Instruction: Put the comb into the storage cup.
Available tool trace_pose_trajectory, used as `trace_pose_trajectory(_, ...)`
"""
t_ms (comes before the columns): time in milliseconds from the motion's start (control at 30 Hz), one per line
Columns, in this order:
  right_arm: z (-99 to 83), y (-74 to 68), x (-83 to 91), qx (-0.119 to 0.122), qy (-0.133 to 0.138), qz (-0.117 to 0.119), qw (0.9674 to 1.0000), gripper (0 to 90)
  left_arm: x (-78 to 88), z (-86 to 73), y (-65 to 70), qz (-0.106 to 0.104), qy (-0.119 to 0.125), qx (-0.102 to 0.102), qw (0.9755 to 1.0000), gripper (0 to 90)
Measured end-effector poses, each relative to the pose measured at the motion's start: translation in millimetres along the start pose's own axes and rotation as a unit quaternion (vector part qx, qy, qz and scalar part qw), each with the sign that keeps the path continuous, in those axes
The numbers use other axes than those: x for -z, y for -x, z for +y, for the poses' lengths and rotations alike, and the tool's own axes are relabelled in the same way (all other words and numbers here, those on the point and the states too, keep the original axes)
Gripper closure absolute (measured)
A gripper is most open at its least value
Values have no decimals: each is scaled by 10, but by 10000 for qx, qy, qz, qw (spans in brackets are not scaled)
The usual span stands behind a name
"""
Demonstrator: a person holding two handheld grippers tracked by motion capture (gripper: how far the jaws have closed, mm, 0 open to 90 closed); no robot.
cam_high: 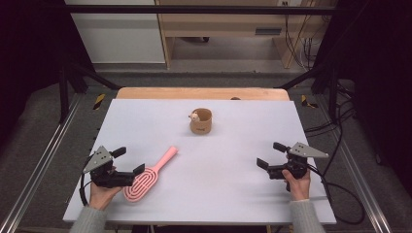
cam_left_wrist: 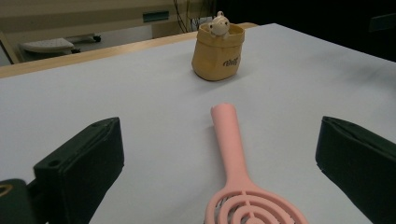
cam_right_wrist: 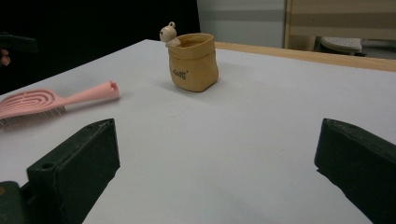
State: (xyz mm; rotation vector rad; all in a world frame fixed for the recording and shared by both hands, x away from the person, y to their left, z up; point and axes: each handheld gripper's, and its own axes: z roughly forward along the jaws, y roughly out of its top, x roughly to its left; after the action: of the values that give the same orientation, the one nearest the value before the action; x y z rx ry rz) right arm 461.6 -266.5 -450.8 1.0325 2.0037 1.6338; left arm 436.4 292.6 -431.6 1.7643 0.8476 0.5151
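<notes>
A pink hairbrush (cam_high: 147,177) lies flat on the white table (cam_high: 228,165) at the front left, its handle pointing away toward the middle. My left gripper (cam_high: 128,161) is open just behind the brush head. In the left gripper view the brush (cam_left_wrist: 239,179) lies between the wide-apart jaws of the left gripper (cam_left_wrist: 222,135), and neither jaw touches it. A tan sack-shaped pot (cam_high: 201,121) with a small cream figure on its rim stands upright at the middle back. My right gripper (cam_high: 270,155) rests open at the front right with nothing between its fingers, facing the pot (cam_right_wrist: 193,63).
A wooden strip (cam_high: 201,93) runs along the table's far edge, with floor, cables and furniture beyond it. Metal rails (cam_high: 43,155) flank both sides. Open tabletop lies between the two grippers and around the pot (cam_left_wrist: 218,51).
</notes>
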Motion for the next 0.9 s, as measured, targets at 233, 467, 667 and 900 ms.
trace_pose_trajectory(233, -3, -1, -3, 8, -26, 2, 10000, 5, -10, 66, 56, 24, -106, -50, 9999, 8)
trace_pose_trajectory(467, -3, -3, -4, -9, -40, -2, 10000, 4, -49, 107, 112, 30, -325, -77, 9994, 9)
trace_pose_trajectory(667, -5, -1, -8, 12, -37, -13, 10000, 4, -91, 124, 134, 93, -561, -45, 9984, 34)
trace_pose_trajectory(900, -5, -1, -9, 13, -40, -15, 10000, 4, -127, 129, 156, 49, -764, -56, 9971, 160)
